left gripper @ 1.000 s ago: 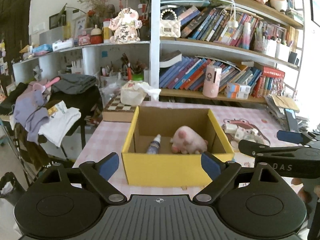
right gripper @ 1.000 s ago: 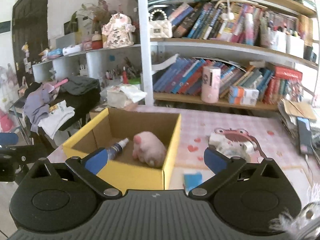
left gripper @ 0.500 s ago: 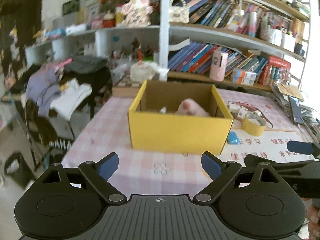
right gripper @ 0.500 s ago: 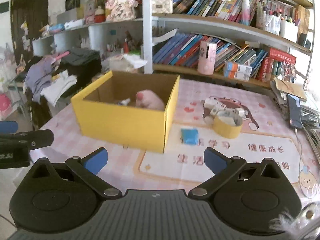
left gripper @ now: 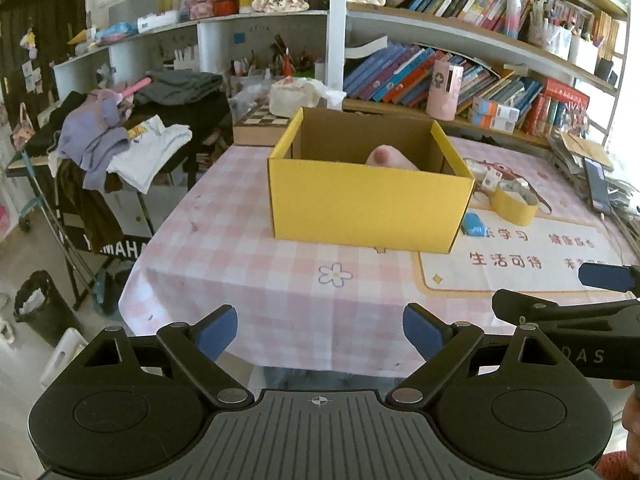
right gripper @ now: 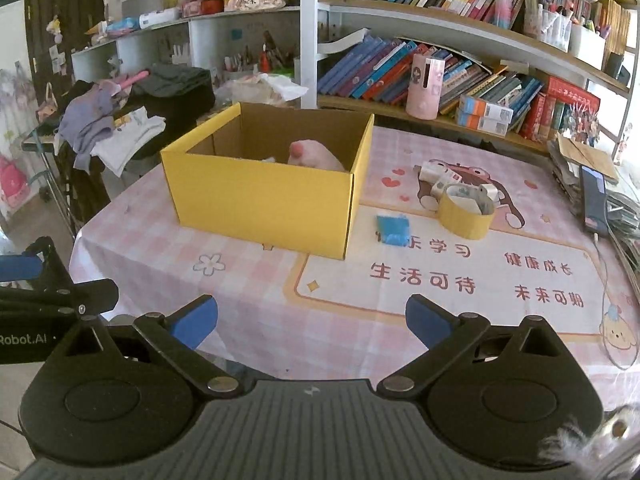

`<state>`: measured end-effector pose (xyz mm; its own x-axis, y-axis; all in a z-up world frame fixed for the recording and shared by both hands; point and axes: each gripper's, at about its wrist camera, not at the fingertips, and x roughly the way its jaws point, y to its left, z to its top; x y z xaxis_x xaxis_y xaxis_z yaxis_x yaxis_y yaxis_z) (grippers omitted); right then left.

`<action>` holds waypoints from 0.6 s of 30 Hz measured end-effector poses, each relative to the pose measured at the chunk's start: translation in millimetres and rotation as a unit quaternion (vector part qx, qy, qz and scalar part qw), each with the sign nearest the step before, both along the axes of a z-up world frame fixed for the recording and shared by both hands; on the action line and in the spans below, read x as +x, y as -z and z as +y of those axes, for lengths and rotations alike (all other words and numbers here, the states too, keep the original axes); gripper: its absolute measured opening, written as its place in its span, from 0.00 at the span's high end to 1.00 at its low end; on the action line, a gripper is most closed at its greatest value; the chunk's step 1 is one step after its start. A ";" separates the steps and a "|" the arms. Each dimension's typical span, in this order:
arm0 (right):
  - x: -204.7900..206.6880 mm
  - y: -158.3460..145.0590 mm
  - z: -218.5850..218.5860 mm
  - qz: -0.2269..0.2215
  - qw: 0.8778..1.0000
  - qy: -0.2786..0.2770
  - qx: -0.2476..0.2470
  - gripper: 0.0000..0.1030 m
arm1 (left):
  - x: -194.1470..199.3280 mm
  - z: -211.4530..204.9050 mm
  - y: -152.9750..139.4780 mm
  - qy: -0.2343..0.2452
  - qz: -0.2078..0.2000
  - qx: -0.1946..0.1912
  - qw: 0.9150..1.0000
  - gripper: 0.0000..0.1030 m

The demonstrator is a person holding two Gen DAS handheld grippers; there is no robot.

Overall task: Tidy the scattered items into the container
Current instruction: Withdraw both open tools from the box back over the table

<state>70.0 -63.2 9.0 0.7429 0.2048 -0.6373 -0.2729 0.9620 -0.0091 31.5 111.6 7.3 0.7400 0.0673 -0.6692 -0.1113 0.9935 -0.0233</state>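
A yellow cardboard box (left gripper: 368,208) (right gripper: 260,208) stands on the pink checked tablecloth, with a pink plush toy (left gripper: 386,157) (right gripper: 316,154) showing over its rim. To its right lie a small blue packet (left gripper: 473,225) (right gripper: 393,230), a yellow tape ring (left gripper: 514,206) (right gripper: 466,216) and small white boxes (right gripper: 438,178). My left gripper (left gripper: 320,332) hangs open and empty over the table's near edge. My right gripper (right gripper: 312,322) is open and empty too, well short of the box.
Bookshelves (left gripper: 460,68) full of books line the back. A rack with clothes (left gripper: 120,140) and a black bin (left gripper: 44,304) stand left of the table. A phone (right gripper: 594,200) and paper stacks lie at the table's right edge.
Both grippers have drawn back and lower from the box, which now looks smaller and farther. The bottle inside has dropped from sight behind the box wall. Jaws stayed wide.
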 end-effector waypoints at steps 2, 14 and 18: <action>-1.2 0.9 1.4 0.003 1.000 0.003 -0.006 0.01 | 0.5 -0.4 1.8 0.004 0.005 -0.002 1.000 0.11; -10.7 14.2 -13.0 0.039 0.998 0.042 -0.032 0.01 | 2.1 -14.8 19.0 0.048 0.036 -0.019 0.998 0.11; -14.4 16.2 -19.3 0.045 0.997 0.056 -0.035 0.01 | 3.1 -21.6 20.7 0.064 0.038 -0.021 0.997 0.11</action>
<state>55.6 -82.5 -7.2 0.6982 0.0766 -0.7118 -0.1665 0.9844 -0.0573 34.7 90.0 -13.3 0.6872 -0.0532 -0.7245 0.0136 0.9981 -0.0605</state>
